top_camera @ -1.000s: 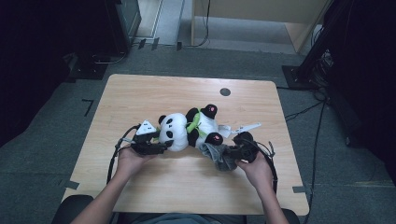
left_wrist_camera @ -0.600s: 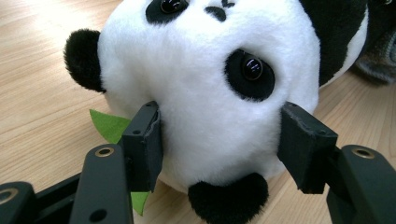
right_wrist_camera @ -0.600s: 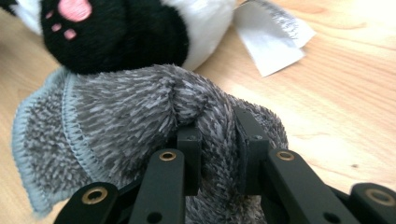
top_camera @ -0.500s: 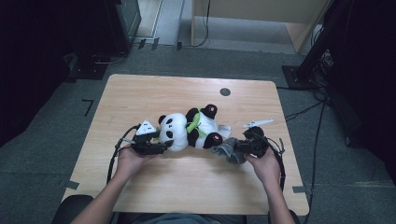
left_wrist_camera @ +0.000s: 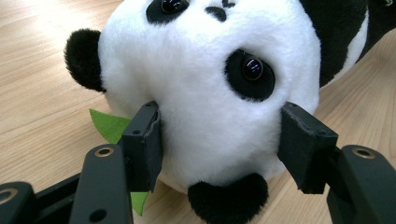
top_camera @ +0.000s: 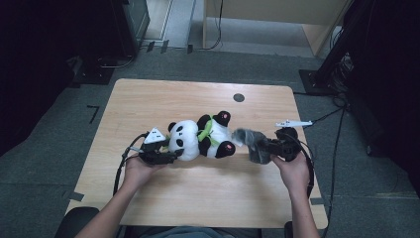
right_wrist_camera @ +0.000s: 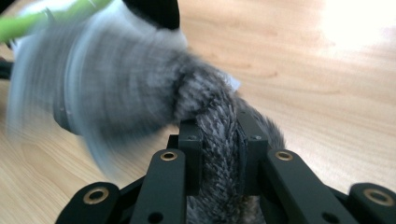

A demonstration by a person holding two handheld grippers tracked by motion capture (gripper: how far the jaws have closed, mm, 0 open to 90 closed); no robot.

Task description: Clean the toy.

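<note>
A black-and-white panda plush (top_camera: 198,141) lies on its side in the middle of the wooden table (top_camera: 163,104), with a green band (top_camera: 207,130) at its neck. My left gripper (top_camera: 171,156) is shut on the panda's head (left_wrist_camera: 201,84); both pads (left_wrist_camera: 148,144) press into the white fur. A green felt leaf (left_wrist_camera: 109,126) lies under the head. My right gripper (top_camera: 262,148) is to the right of the panda's feet, shut on a grey fuzzy knit cloth (top_camera: 246,138). The cloth (right_wrist_camera: 140,84) bunches out blurred past the jaws toward the panda.
A small black round mark (top_camera: 238,97) sits on the table's far side. A thin white object (top_camera: 293,123) lies at the right edge, just behind my right hand. Cables (top_camera: 121,168) trail from both grippers. Dark equipment stands on the floor around the table.
My right gripper has moved to the right and upward with the grey cloth, drawing it away from the panda's legs. The left gripper and the panda's head have stayed put.
</note>
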